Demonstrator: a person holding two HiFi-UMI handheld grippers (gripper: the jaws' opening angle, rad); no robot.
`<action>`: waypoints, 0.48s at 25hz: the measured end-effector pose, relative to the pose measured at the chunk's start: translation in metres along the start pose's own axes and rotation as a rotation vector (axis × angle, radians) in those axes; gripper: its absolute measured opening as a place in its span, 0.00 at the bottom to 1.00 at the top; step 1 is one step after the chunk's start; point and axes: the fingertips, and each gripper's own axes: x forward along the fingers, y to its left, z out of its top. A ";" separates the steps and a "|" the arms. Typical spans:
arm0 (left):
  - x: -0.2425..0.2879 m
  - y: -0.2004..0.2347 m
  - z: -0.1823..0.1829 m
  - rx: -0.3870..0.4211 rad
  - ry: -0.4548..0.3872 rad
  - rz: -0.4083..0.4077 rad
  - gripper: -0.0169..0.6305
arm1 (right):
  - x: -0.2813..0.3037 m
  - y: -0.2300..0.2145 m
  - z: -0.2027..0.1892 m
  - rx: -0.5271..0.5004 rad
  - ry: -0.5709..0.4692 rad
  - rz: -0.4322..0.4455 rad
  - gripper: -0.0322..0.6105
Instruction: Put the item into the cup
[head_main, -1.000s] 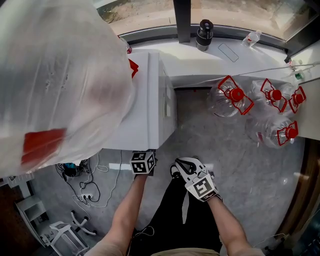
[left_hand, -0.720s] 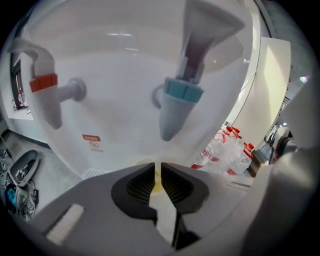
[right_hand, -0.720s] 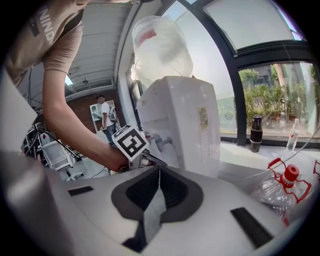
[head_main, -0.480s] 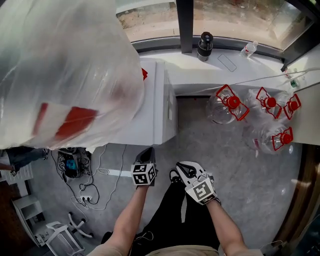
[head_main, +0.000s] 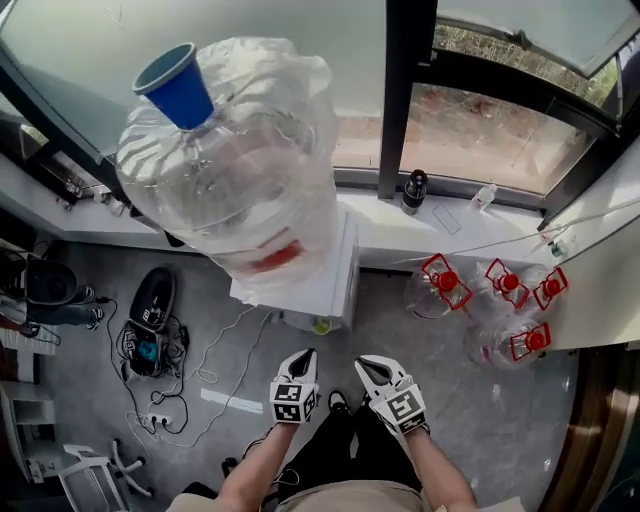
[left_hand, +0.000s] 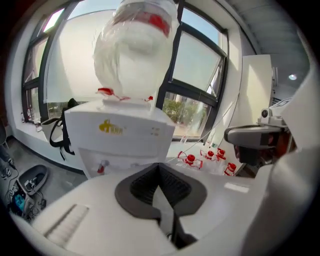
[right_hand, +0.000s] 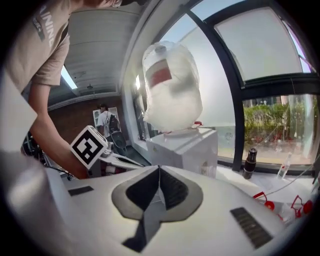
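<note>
The left tongs (left_hand: 160, 169) are pressed shut on nothing, and so are the right tongs (right_hand: 159, 171). Both are held low before the white water dispenser (head_main: 318, 285). Only the head view shows the blue cup (head_main: 178, 85), perched on the upturned bottle (head_main: 250, 180) above it. The left gripper view shows the dispenser's red tap (left_hand: 102, 166). Red-capped jugs (head_main: 440, 285) sit on the floor (head_main: 440, 400) to the right.

We see a plastic-wrapped water jug (head_main: 250, 180) atop a white dispenser (head_main: 330, 285), red-handled bottles (head_main: 440, 287) on the floor beside it, and a dark flask (head_main: 413, 190) on the windowsill (head_main: 385, 228).
</note>
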 end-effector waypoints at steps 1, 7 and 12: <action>-0.011 -0.003 0.016 0.004 -0.025 0.002 0.04 | -0.004 0.003 0.012 -0.007 -0.005 -0.001 0.07; -0.082 -0.020 0.098 0.070 -0.159 0.022 0.04 | -0.033 0.017 0.086 0.029 -0.086 -0.020 0.07; -0.133 -0.032 0.162 0.099 -0.269 0.051 0.04 | -0.056 0.022 0.156 -0.051 -0.170 -0.037 0.07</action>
